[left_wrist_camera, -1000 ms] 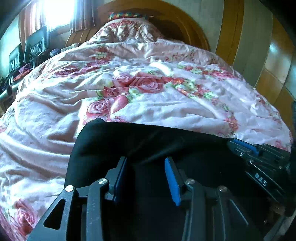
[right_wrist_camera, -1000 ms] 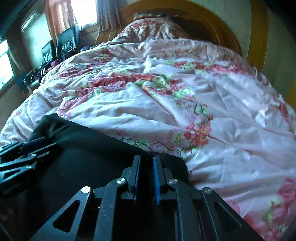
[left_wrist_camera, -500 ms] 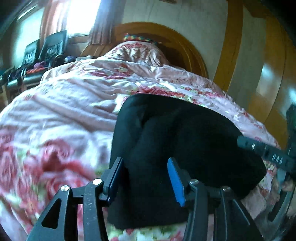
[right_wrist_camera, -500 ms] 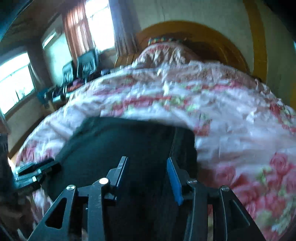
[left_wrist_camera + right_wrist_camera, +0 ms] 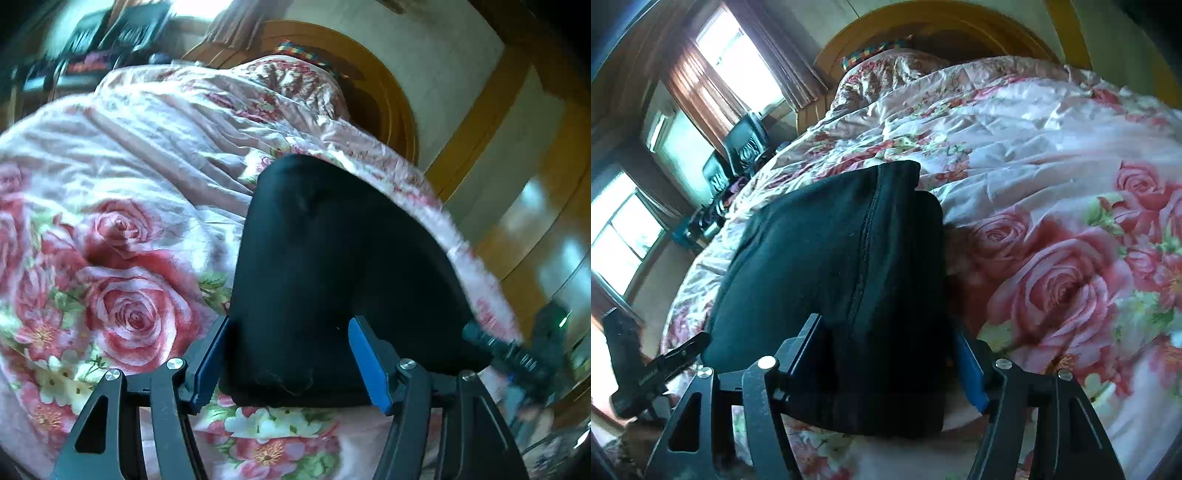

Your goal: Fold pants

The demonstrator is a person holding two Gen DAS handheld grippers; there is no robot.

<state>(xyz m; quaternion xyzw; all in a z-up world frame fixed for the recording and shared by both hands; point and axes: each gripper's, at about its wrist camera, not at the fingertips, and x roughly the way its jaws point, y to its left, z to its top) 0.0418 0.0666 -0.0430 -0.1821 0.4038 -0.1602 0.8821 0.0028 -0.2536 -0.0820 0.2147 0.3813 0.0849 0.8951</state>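
Note:
The black pants [image 5: 332, 258] lie as a compact folded bundle on the rose-patterned bedspread [image 5: 129, 192]. My left gripper [image 5: 288, 354] straddles the bundle's near left corner; its jaws are opening, and the blue pads [image 5: 369, 365] stand apart from the cloth. In the right wrist view the pants [image 5: 831, 258] show a stitched seam running up the top layer. My right gripper [image 5: 886, 354] sits over their near right corner with its jaws opening and cloth between them, not pinched. Each gripper shows in the other's view, the right gripper [image 5: 517, 358] and the left gripper [image 5: 665, 365].
A pillow [image 5: 886, 70] lies under the cover at the wooden headboard [image 5: 942, 26]. Black chairs [image 5: 746, 136] stand by the windows [image 5: 738, 55] beyond the bed's left side. Wooden wall panels [image 5: 517, 166] run along the right. Bedspread [image 5: 1052, 166] stretches out around the pants.
Both grippers swung and rolled, and the pants went from a wide spread layer to a folded bundle. The right jaws went from shut to wide apart; the left jaws widened too.

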